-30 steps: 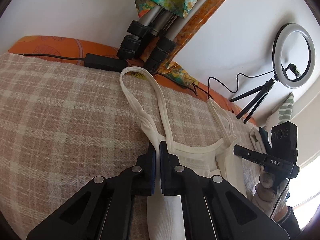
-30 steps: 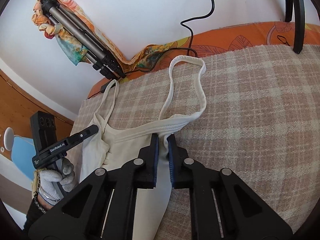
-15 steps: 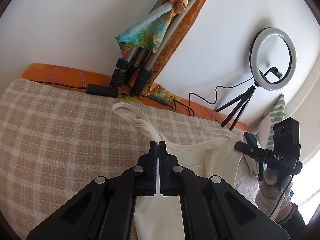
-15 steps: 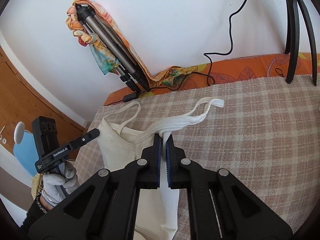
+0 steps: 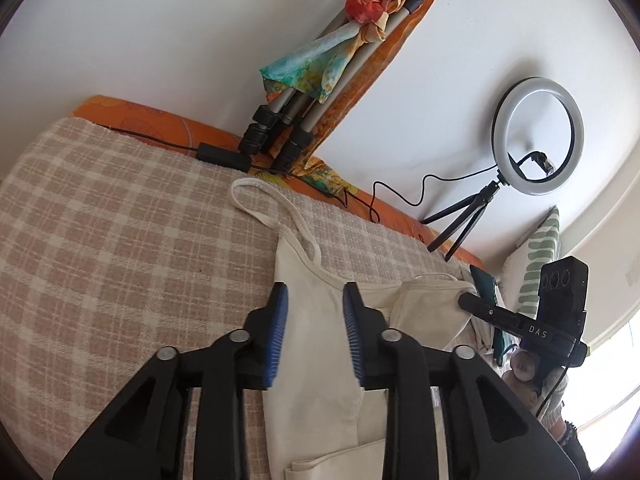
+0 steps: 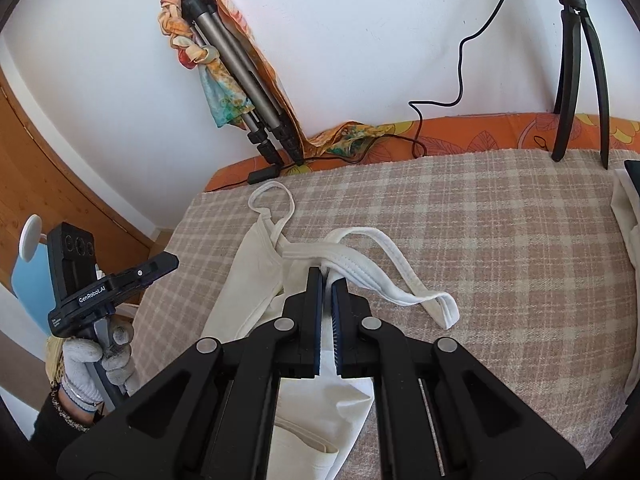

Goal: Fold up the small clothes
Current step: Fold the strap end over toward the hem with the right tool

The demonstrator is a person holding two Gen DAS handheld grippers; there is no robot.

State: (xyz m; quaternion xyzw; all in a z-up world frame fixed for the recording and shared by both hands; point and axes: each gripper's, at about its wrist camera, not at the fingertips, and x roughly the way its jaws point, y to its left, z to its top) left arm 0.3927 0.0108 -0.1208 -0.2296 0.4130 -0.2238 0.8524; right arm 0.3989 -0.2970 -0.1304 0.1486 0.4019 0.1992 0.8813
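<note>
A cream strappy top point(image 5: 316, 344) lies on the checked blanket point(image 5: 100, 240). In the left wrist view my left gripper point(image 5: 315, 294) is open just above the top's left shoulder, holding nothing; one strap loop point(image 5: 256, 200) lies flat beyond it. In the right wrist view my right gripper point(image 6: 328, 276) is shut on the top's point(image 6: 256, 264) right shoulder edge, folded over toward the left half. The right strap point(image 6: 404, 280) trails to the right over the blanket point(image 6: 500, 260). Each gripper shows in the other's view, the right one point(image 5: 520, 320) and the left one point(image 6: 108, 296).
A folded tripod wrapped in a colourful scarf point(image 5: 320, 92) leans on the wall behind the bed. A ring light on a small tripod point(image 5: 536, 136) stands at the back right. Black cables and an adapter point(image 5: 224, 156) lie along the orange bed edge. More pale cloth point(image 6: 628, 248) lies far right.
My left gripper has opened and let go of the top's left shoulder, which now lies flat. My right gripper stays shut and has carried its shoulder leftward over the garment.
</note>
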